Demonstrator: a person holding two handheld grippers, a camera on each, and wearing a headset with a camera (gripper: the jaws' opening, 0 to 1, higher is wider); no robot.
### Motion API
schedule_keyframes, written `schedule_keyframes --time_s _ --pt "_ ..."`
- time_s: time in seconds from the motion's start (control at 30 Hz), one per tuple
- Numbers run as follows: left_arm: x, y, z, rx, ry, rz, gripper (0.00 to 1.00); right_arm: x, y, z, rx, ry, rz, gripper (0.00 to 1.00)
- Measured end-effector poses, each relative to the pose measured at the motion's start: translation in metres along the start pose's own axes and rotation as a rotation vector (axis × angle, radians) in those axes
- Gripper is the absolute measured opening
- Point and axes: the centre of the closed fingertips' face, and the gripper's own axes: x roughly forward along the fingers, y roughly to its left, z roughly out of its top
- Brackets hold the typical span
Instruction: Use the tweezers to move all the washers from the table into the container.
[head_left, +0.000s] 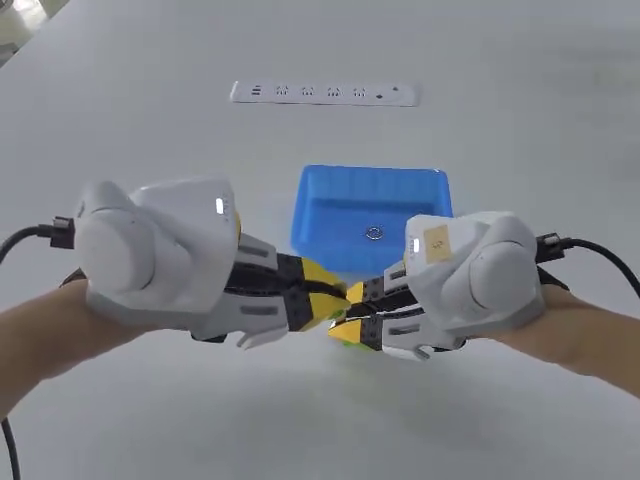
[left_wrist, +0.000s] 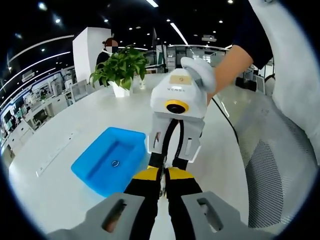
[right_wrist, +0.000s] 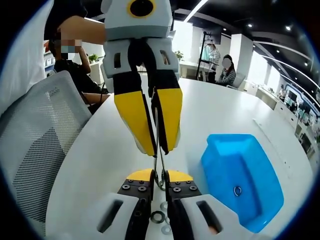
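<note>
We see a wide white surface (head_left: 320, 430) carrying a blue rectangular plastic container (head_left: 330, 200). Beside it the left gripper (right_wrist: 158, 147) and right gripper (right_wrist: 160, 177) meet tip to tip, both pairs of jaws closed onto thin steel tweezers (right_wrist: 156, 157). Small metal washers (right_wrist: 158, 216) lie beneath them, and one lone washer (head_left: 373, 233) sits in the container. We judge that one gripper should seat the tweezers squarely before the other lets go.

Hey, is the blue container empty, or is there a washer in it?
Not empty: one washer lies on the floor of the blue container.
</note>
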Motion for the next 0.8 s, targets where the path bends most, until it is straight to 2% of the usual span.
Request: schedule_keyframes --time_s 0.27,0.6,0.63,0.7,0.8 --pt "-0.001 -0.001 0.003 -0.006 -0.001 -0.001 0.09 -0.001 -0.001 0.000 0.018 -0.010 -0.007 0.09" --pt "-0.008 0.000 0.000 -0.017 0.022 0.024 0.21 -0.006 -0.004 0.003 0.040 -0.020 -0.021 0.09" --pt "-0.010 0.001 -0.001 -0.042 0.032 0.034 0.23 -0.007 -0.004 0.003 0.042 -0.022 -0.023 0.09" --pt "-0.013 0.003 0.003 -0.061 0.024 0.049 0.30 -0.009 -0.004 0.004 0.050 -0.025 -0.024 0.09" --pt "-0.019 0.004 0.010 -0.068 -0.006 0.064 0.31 -0.013 -0.004 0.006 0.055 -0.026 -0.027 0.09"
